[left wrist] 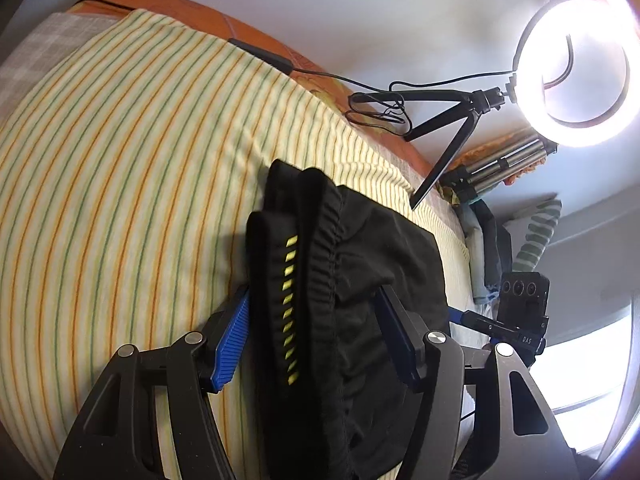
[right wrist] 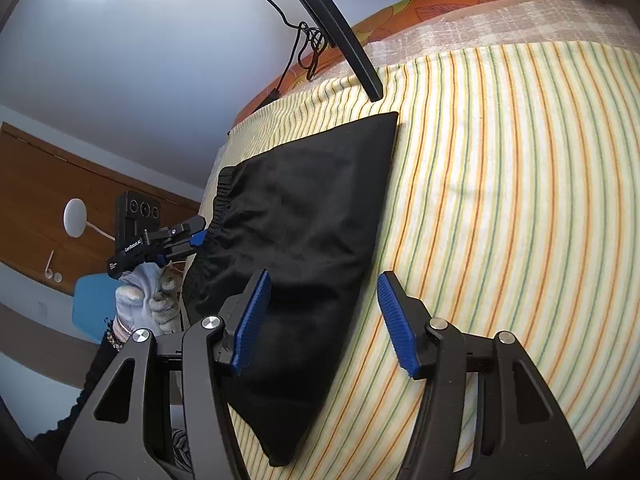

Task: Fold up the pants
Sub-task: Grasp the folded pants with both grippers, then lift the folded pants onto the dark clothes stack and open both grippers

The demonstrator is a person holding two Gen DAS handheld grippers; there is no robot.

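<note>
The black pants [right wrist: 304,240] lie folded into a compact stack on the striped bedsheet [right wrist: 500,208]. In the left wrist view the pants [left wrist: 360,288] show an elastic waistband and a line of yellow dashes. My left gripper [left wrist: 314,320] straddles the waistband edge with its jaws wide apart; it also shows in the right wrist view [right wrist: 196,238] at the pants' far edge. My right gripper [right wrist: 322,316] is open over the near edge of the stack, its left finger over the cloth and its right finger over the sheet.
A lit ring light [left wrist: 576,76] on a small black tripod [left wrist: 452,136] stands on the bed's edge beside the pants, with its cable [left wrist: 376,112] looped nearby. A folded tripod [left wrist: 500,168] and clothes [left wrist: 484,256] lie beyond the bed. A wooden door [right wrist: 52,208] is behind.
</note>
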